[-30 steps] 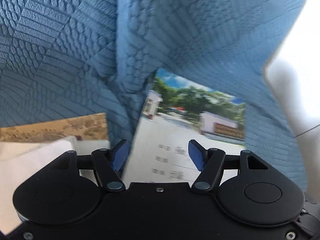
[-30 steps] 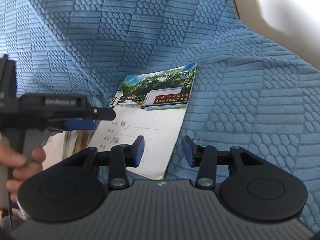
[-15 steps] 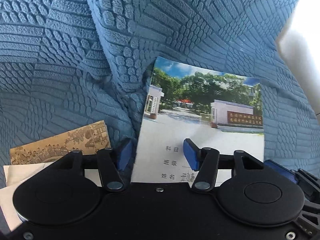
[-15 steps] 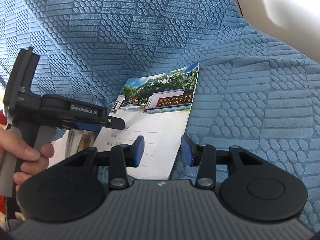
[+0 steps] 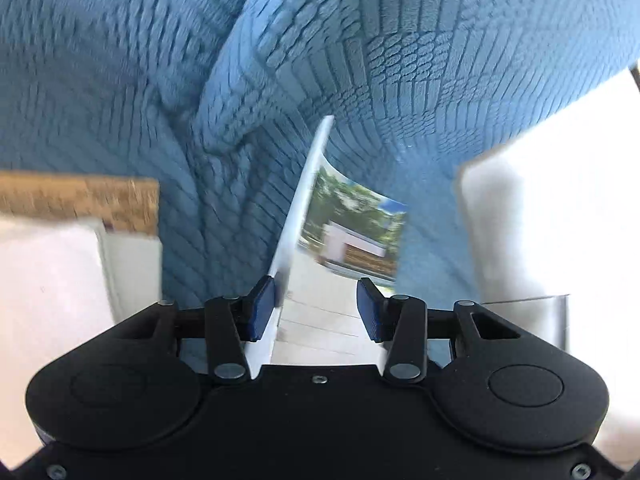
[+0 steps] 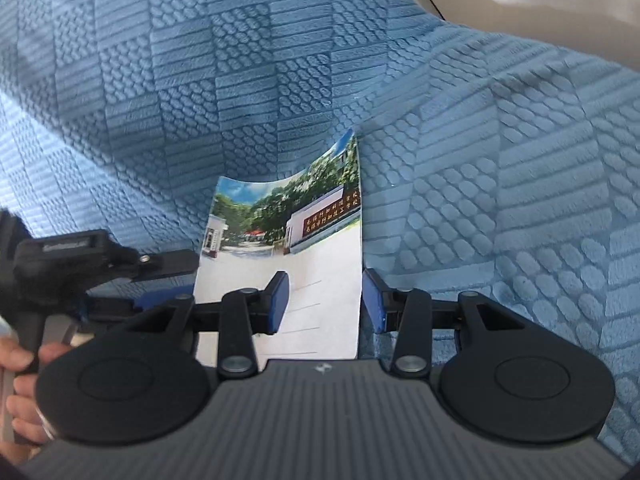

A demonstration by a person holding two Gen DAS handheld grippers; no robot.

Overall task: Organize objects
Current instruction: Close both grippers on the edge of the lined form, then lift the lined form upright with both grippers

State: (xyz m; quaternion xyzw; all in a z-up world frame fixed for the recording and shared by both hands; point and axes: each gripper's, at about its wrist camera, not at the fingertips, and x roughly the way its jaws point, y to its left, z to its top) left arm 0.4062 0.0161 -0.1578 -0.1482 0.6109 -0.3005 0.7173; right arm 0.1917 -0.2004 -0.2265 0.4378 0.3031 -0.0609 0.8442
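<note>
Two grippers are seen around one thin booklet [image 6: 320,236] with a photo cover, which lies on a blue textured cover [image 6: 480,160] in the middle of the right wrist view, its upper edge curled up. In that view the right gripper [image 6: 325,296] is set low in the centre, its jaws partly open; the booklet's right edge is seen between the blue pads, the right pad just beside that edge, and whether the pads press on it cannot be told. The left gripper [image 6: 160,272] is seen at the left of the frame, reaching the booklet's left edge, held by a hand [image 6: 20,392] at the lower left.

In the blurred left wrist view the left gripper [image 5: 316,310] is closing, its jaws partly apart. The booklet [image 5: 352,232] is bent up between them, its raised white edge touching the left pad; the right pad stands apart from it. Other books or papers [image 5: 80,240] are seen at the left of the frame, a brown printed one partly under a white one.
</note>
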